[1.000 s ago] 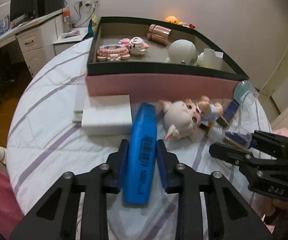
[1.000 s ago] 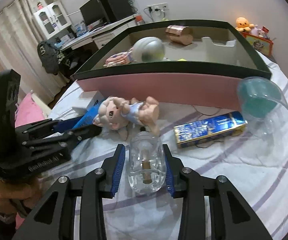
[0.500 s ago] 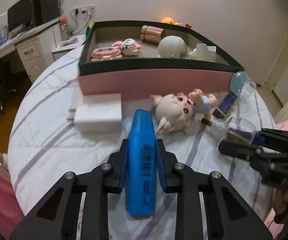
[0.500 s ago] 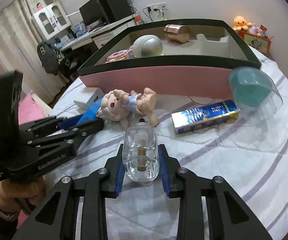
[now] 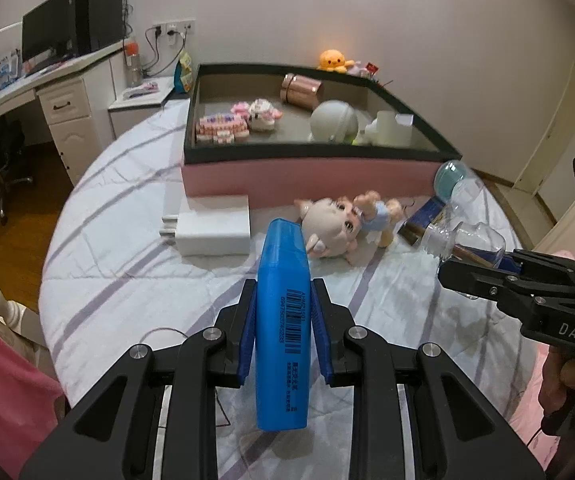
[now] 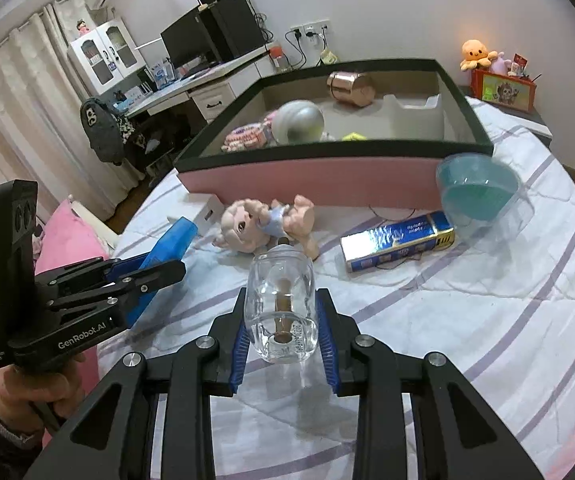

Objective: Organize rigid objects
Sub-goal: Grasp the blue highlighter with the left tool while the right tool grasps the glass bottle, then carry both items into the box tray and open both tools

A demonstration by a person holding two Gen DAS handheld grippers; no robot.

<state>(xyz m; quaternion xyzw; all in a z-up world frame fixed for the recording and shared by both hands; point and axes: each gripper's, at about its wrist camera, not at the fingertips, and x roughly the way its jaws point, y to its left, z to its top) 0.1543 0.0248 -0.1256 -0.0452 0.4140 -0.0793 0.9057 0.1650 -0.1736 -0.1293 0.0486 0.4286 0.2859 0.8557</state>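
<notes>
Both loads lifted since earlier frames: left gripper (image 5: pixel 283 336) fingers pinch flat blue plastic case (image 5: pixel 282 316), right gripper (image 6: pixel 281 334) fingers pinch clear glass bottle (image 6: pixel 280 312), both above bed, short of pink black-rimmed box (image 5: pixel 307 178). Next likely: carry into box.

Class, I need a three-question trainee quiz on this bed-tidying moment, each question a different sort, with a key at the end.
1. True or false: the left claw is shut on a blue case.
2. Multiple choice: what does the right claw hold? A) a teal-capped dome B) a clear glass bottle C) a doll
3. Fill in: the copper-coloured can lies inside the ____.

Key:
1. True; the case stands on edge between the pads.
2. B, the clear glass bottle; the doll and the dome lie on the bedsheet.
3. Box, pink-walled with a dark rim.
</notes>
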